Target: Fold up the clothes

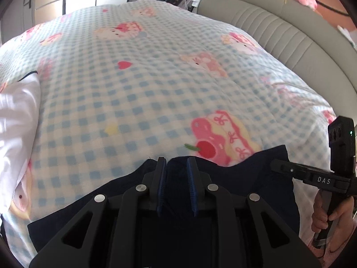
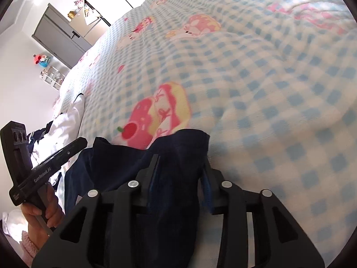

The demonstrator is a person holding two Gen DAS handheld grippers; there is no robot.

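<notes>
Left hand-held gripper (image 1: 176,163): jaws narrowly apart, a fold of the navy garment (image 1: 256,174) bunched between the blue pads (image 1: 161,178); whether the pads actually press the cloth cannot be told. Right hand-held gripper (image 2: 180,167): jaws set wider, a thick gather of the same navy garment filling the gap from pad to pad, gripped.

Navy garment lying at 6 o'clock in both wrist views, on the near edge of the bed, top hem draped onto the checked blanket (image 1: 138,82). Right hand (image 1: 328,218) at 4 o'clock in the left view, wrapped round its handle; left hand (image 2: 42,214) at 8 o'clock in the right view.

Blanket: blue-and-white check, pink cartoon prints, cherry motif just beyond the hem. White clothing (image 1: 15,120) heaped at 9 o'clock. Padded grey headboard (image 1: 279,26) at 1 o'clock, far. Grey cabinet (image 2: 60,38) at 10 o'clock in the right view, farthest.
</notes>
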